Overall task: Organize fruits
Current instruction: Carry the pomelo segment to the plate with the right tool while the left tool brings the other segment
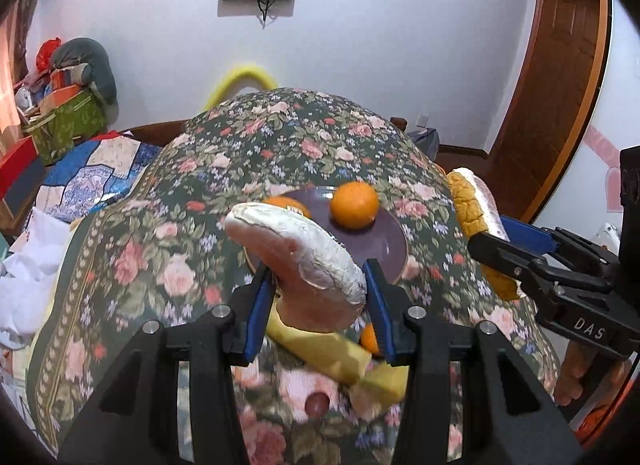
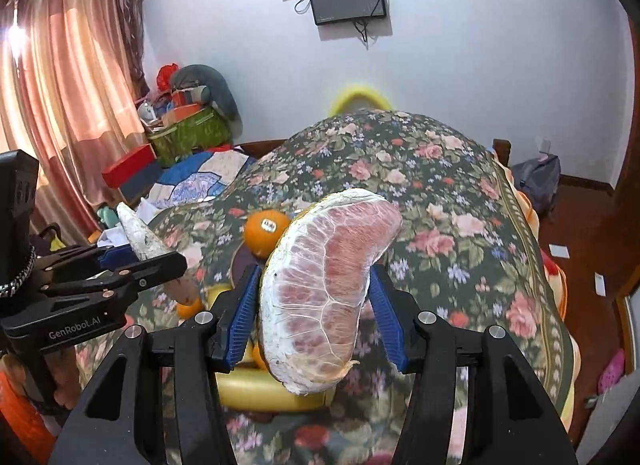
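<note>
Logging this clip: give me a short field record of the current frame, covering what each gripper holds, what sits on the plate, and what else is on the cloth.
left gripper: shut on a pomelo segment, lifted above the cloth
right gripper: shut on a second pomelo wedge, peeled flesh facing the camera
plate: dark, holds two oranges
floral cloth: bananas, a grape and a small orange fruit lie near the grippers
task state: both segments not yet set down

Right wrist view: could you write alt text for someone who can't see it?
A claw with blue pads grips a peeled pink pomelo segment above a floral tablecloth. Behind it sits an orange; at left, a second claw holds another segment.
</note>
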